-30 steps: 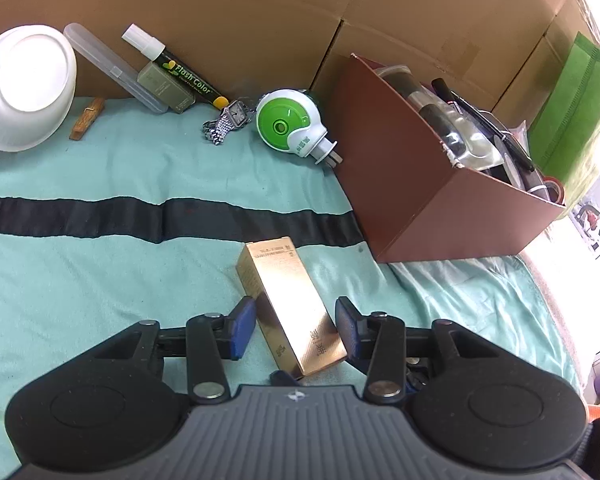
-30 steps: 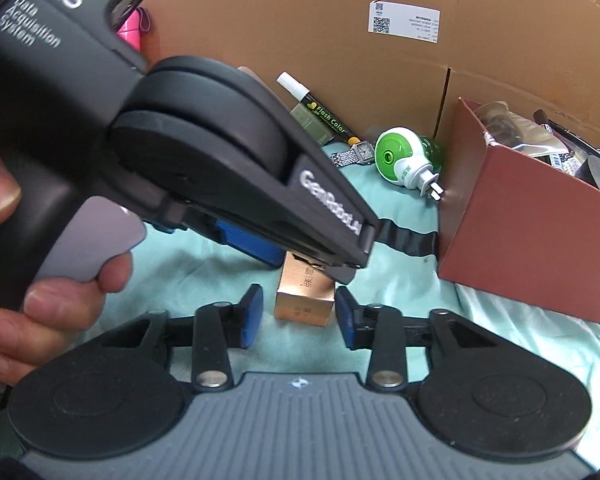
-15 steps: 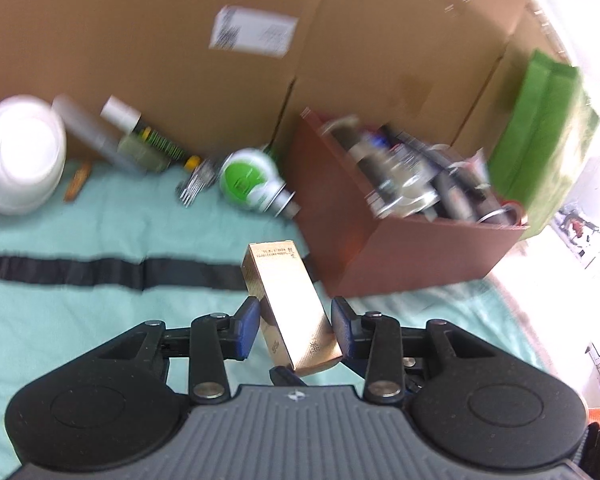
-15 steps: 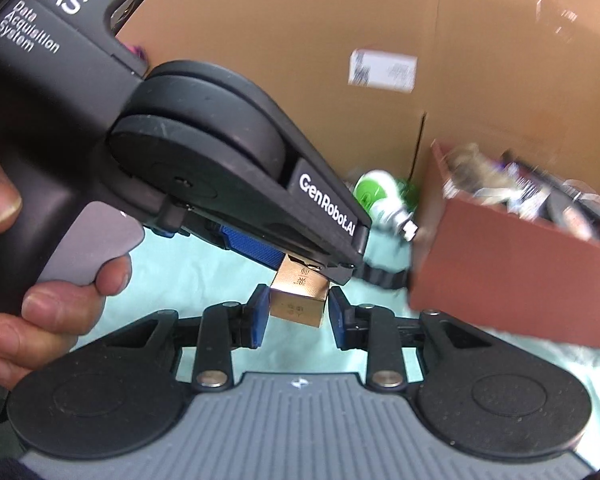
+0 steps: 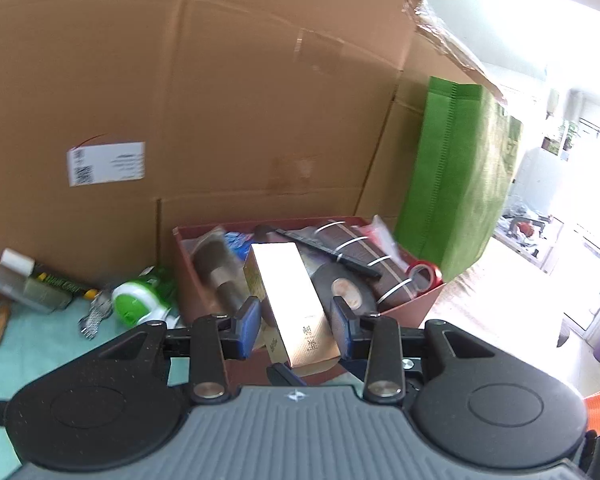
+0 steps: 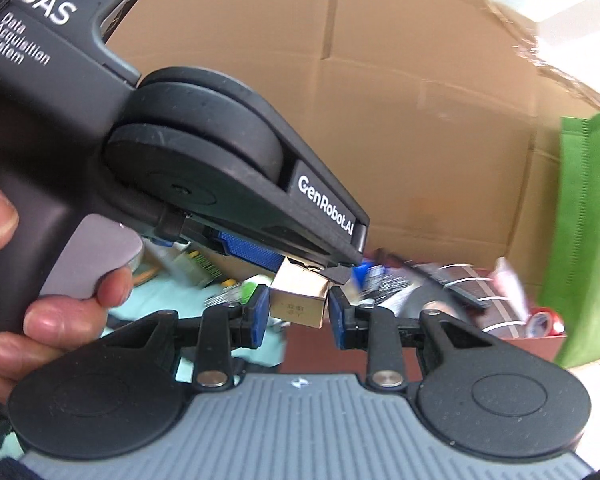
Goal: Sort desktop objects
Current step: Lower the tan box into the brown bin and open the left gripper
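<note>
My left gripper is shut on a long gold box and holds it in the air, tilted, in front of the red-brown bin. The bin is full of mixed items. In the right wrist view the gold box's end sits between the blue pads of my right gripper, which stand close to its sides; contact is unclear. The left gripper's black body fills the upper left of that view.
Large cardboard boxes form the back wall. A green-white plug-in device, a watch and a marker lie on the teal cloth to the left of the bin. A green bag stands to its right.
The left gripper closed on the gold box, lifted it off the cloth and carried it up toward the bin. The right gripper followed, its pads closing in beside the box end.
</note>
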The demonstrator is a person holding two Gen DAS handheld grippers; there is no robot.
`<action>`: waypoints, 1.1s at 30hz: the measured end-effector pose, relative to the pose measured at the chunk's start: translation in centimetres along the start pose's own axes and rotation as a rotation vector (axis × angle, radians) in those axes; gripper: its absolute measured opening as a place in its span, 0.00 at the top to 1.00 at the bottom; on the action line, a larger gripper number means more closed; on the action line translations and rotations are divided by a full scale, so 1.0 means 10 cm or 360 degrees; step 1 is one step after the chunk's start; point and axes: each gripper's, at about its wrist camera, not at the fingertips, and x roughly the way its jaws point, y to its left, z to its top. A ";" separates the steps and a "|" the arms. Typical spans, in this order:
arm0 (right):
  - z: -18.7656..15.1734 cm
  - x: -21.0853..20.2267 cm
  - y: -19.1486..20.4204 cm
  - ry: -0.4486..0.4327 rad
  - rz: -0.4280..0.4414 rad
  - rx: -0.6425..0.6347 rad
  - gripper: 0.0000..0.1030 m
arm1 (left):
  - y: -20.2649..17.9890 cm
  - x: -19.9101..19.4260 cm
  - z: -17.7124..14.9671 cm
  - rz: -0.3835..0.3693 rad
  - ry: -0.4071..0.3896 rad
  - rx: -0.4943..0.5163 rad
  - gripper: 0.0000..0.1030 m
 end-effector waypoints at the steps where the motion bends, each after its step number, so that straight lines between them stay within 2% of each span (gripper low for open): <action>1: 0.00 0.03 -0.05 -0.0001 -0.0023 0.0008 0.70 | -0.02 0.06 0.02 -0.0022 0.0005 0.0011 0.61; 8: -0.07 0.28 -0.35 0.0056 -0.0116 0.0079 0.70 | -0.03 0.54 0.07 -0.0122 0.0102 -0.0010 0.61; 13: -0.13 0.44 -0.43 0.0108 -0.0124 0.0116 0.70 | 0.06 0.78 0.08 -0.0159 0.0164 -0.0067 0.61; 30: -0.23 0.59 -0.31 0.0105 -0.0092 0.0162 0.69 | 0.13 0.93 0.09 -0.0121 0.0137 -0.0016 0.61; 32: -0.23 0.58 -0.29 0.0101 -0.0098 0.0156 0.69 | 0.12 0.92 0.08 -0.0133 0.0132 -0.0010 0.57; 33: -0.24 0.56 -0.29 0.0100 -0.0100 0.0153 0.69 | 0.12 0.91 0.08 -0.0152 0.0129 -0.0009 0.50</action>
